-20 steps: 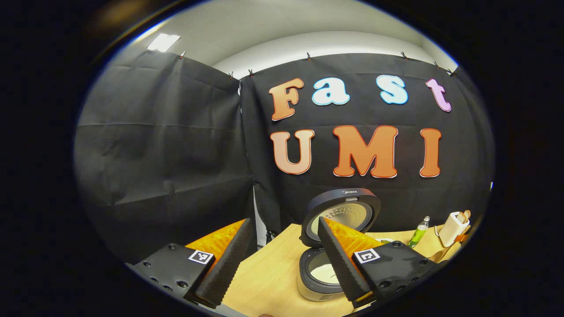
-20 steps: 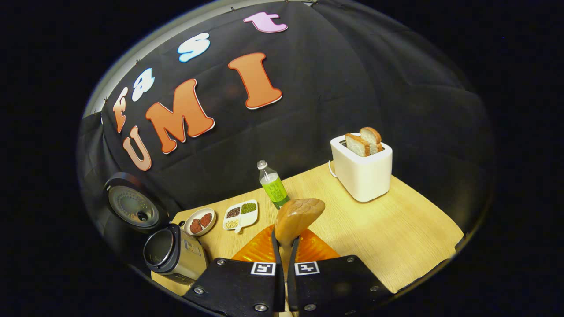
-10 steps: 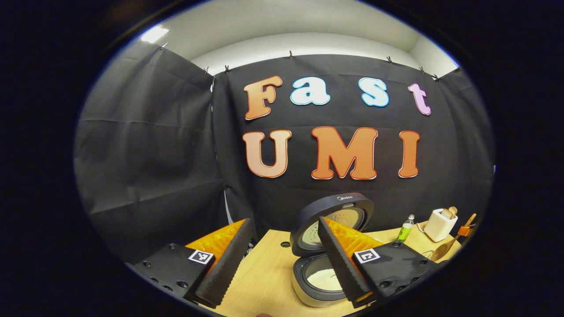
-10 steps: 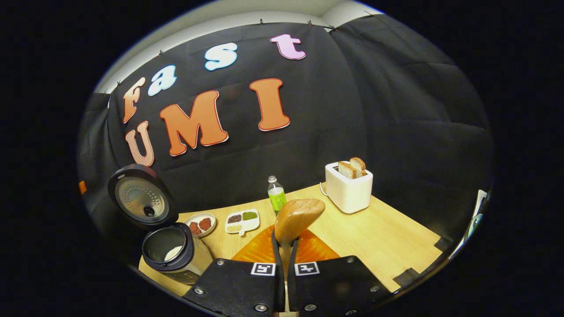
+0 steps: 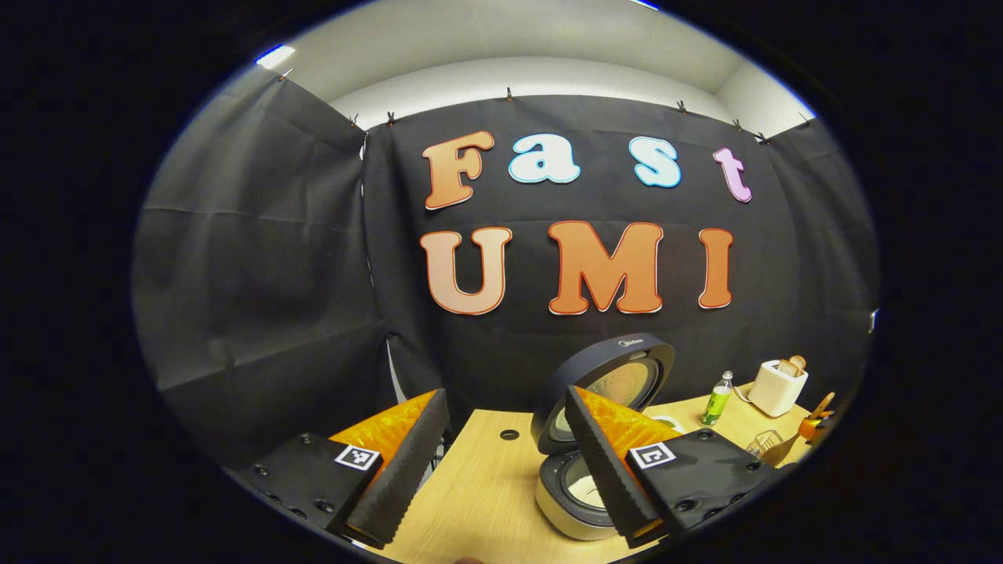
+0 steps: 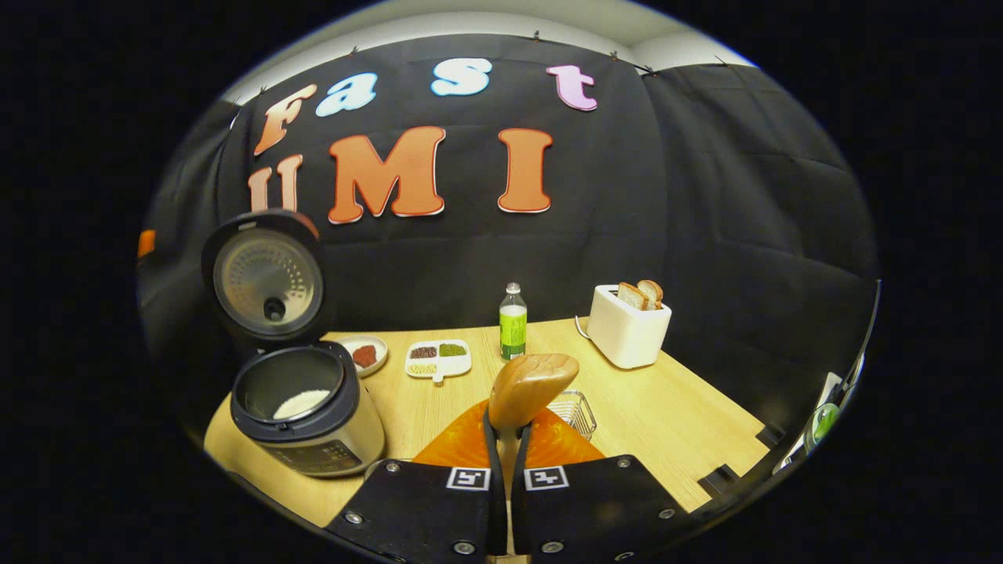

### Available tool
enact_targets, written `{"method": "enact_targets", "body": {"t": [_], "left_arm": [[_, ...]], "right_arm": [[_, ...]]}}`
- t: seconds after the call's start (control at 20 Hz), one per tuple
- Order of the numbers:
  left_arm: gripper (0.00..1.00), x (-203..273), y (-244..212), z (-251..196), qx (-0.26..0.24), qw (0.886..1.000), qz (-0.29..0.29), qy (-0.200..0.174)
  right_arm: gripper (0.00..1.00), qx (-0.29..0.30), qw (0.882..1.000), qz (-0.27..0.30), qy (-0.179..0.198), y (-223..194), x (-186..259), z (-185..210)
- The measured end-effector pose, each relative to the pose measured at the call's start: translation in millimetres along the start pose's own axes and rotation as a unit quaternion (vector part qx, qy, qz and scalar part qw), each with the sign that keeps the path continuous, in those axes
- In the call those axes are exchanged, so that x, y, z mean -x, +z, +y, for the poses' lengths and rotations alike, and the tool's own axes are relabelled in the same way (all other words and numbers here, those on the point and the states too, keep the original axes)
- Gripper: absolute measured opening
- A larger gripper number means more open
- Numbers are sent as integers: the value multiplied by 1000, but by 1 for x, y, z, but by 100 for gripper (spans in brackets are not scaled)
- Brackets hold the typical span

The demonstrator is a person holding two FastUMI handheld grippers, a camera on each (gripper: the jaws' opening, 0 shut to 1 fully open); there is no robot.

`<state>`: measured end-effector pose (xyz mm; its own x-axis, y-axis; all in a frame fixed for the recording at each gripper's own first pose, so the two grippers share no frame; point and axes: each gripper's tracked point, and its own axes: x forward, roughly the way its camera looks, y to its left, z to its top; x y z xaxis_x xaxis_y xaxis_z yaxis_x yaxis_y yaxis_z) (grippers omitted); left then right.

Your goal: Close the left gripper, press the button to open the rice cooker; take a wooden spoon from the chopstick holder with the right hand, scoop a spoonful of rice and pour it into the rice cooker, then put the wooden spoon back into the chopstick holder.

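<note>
Holding the wooden spoon (image 6: 531,385) by its handle, the right gripper (image 6: 507,439) has its fingers pressed together on it, bowl up and near level, likely to keep it steady on the way back to the wire chopstick holder (image 6: 574,410) just behind. The rice cooker (image 6: 302,411) stands open to the left, lid tipped back, a heap of white rice (image 6: 300,403) inside, so the pour looks done. The left gripper (image 5: 505,458) hangs spread wide and empty over the table (image 5: 490,489), beside the cooker. Toaster (image 6: 628,333) and bottle (image 6: 512,322) stand well apart behind.
</note>
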<state>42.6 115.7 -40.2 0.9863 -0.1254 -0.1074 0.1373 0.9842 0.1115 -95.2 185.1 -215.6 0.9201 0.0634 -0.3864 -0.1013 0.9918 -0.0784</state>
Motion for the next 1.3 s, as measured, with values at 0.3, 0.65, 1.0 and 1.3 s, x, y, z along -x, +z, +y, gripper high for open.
{"method": "enact_targets", "body": {"t": [0.3, 0.65, 1.0, 1.3], "left_arm": [[97, 11, -8, 21, -1, 1000, 8, 27], [98, 35, -12, 30, -2, 997, 12, 76], [100, 64, -8, 21, 9, 994, 15, 106], [97, 75, -10, 15, 7, 995, 16, 102]], "right_arm": [[2, 86, 996, 29, -18, -47, -21, 12], [2, 63, 997, 48, -11, -70, -34, 17], [2, -16, 997, 72, 39, -75, -35, 37], [2, -68, 990, 91, 87, -79, -28, 68]]}}
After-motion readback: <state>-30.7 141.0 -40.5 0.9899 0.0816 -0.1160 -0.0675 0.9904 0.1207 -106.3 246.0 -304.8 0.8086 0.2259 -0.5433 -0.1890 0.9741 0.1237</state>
